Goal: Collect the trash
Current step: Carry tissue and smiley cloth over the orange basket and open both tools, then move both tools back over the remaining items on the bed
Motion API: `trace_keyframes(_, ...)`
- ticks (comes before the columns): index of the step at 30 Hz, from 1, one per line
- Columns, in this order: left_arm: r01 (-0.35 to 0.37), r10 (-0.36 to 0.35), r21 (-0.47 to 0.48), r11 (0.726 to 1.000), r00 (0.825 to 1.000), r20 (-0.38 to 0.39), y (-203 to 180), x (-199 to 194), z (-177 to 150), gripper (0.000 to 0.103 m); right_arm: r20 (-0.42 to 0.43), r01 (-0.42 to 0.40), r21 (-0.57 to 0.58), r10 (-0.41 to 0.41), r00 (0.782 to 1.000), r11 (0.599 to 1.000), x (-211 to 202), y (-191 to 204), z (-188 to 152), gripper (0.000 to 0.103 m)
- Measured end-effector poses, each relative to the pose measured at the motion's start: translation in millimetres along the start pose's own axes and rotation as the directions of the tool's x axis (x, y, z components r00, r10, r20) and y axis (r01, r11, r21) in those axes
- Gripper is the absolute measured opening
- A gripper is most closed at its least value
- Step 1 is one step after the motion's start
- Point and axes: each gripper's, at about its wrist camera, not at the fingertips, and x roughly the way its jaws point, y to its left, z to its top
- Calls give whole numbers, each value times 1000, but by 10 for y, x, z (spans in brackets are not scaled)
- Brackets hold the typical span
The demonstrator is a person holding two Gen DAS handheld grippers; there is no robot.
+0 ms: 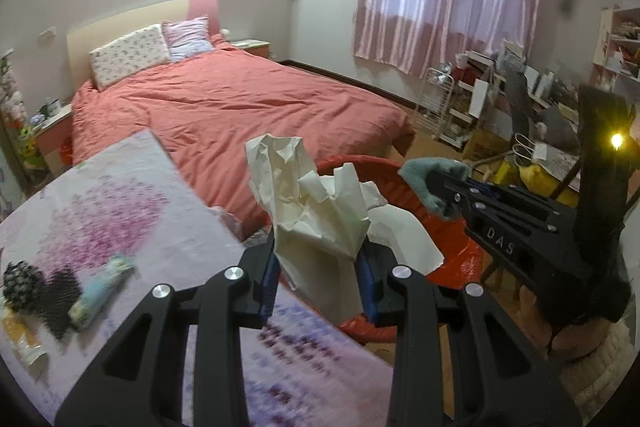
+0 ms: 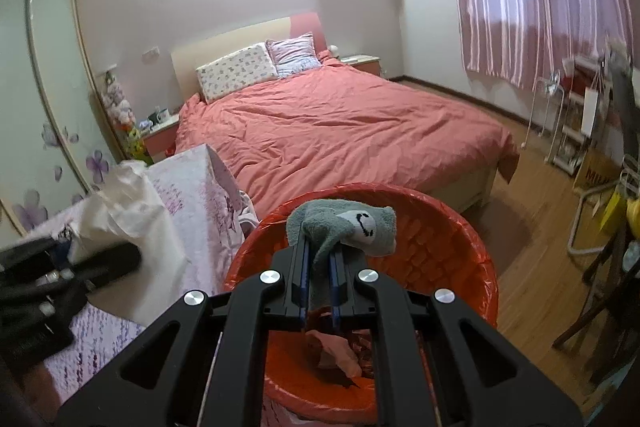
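Note:
My left gripper (image 1: 320,267) is shut on a crumpled wad of cream paper (image 1: 312,203), held at the near rim of a round bin lined with a red bag (image 1: 460,259). My right gripper (image 2: 320,263) is shut on a grey sock with a smiley face (image 2: 344,227), directly above the same red-lined bin (image 2: 452,239). Pinkish scraps (image 2: 336,351) lie at the bin's bottom. In the left wrist view the right gripper (image 1: 448,195) shows at the right with the grey sock (image 1: 424,183). In the right wrist view the left gripper (image 2: 60,267) and its cream paper (image 2: 132,211) show at the left.
A table with a floral pink cloth (image 1: 120,211) stands left of the bin, with a patterned tube (image 1: 100,287) and dark items (image 1: 40,291) on it. Behind is a bed with a red cover (image 1: 240,107). Cluttered shelves and bags (image 1: 500,107) line the right wall.

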Motion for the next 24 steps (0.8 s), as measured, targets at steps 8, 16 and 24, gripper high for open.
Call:
trace_keyframes(8, 3, -2, 17, 1000, 998, -62, -137, 484, -17, 43, -39, -7, 90, 11, 999, 996, 195, -268, 32, 28)
trace_keyframes(16, -18, 17, -8, 1000, 996, -86, -19, 582, -67, 52, -87, -27, 106, 36, 996, 994, 260, -317, -48, 41)
trace_keyframes(24, -42, 42, 4, 999, 997, -59, 35, 435, -90, 53, -73, -22, 94, 29, 997, 995, 157, -247, -12, 41)
